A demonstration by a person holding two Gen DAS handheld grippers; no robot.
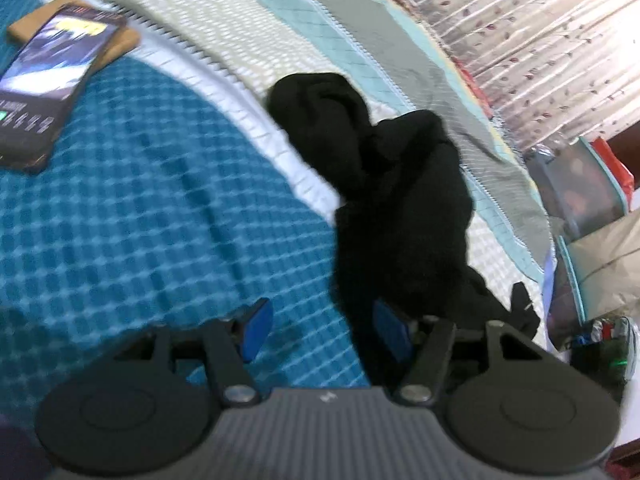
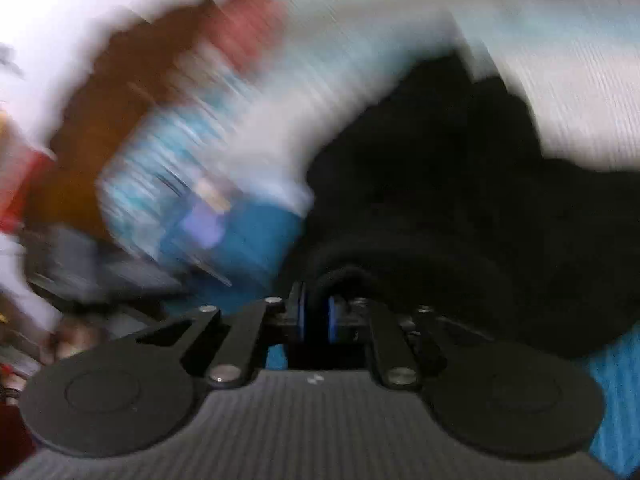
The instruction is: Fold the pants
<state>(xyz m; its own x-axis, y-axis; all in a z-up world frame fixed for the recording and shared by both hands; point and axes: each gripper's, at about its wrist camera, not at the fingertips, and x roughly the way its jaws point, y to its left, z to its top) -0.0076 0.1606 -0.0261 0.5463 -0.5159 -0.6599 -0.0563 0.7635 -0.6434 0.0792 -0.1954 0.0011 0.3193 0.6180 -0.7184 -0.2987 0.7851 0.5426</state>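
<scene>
Fingers of the left gripper (image 1: 322, 330) stand wide apart, blue pads facing each other, holding nothing; its right pad sits just at the near edge of the black pants (image 1: 400, 184). Fingers of the right gripper (image 2: 316, 316) are pinched nearly together on a rolled fold of the pants (image 2: 440, 200), the dark cloth bulging up between the blue pads.

Seen from the left wrist, the pants are a soft, matte black heap, bunched and creased, with no clear leg or waist showing. Their long axis runs from the left gripper away toward the far side of the bed, ending in a rounded lump. They lie across the boundary where the bedspread's teal waffle-checked area (image 1: 132, 200) meets its white quilted band (image 1: 224, 60).

Farther off on the bedspread, at the upper left, a dark glossy rectangular box (image 1: 44, 92) rests on a flat tan board (image 1: 120, 40). A floral curtain (image 1: 540, 32) hangs beyond the bed.

From the right wrist, everything past the pants is smeared by blur.
</scene>
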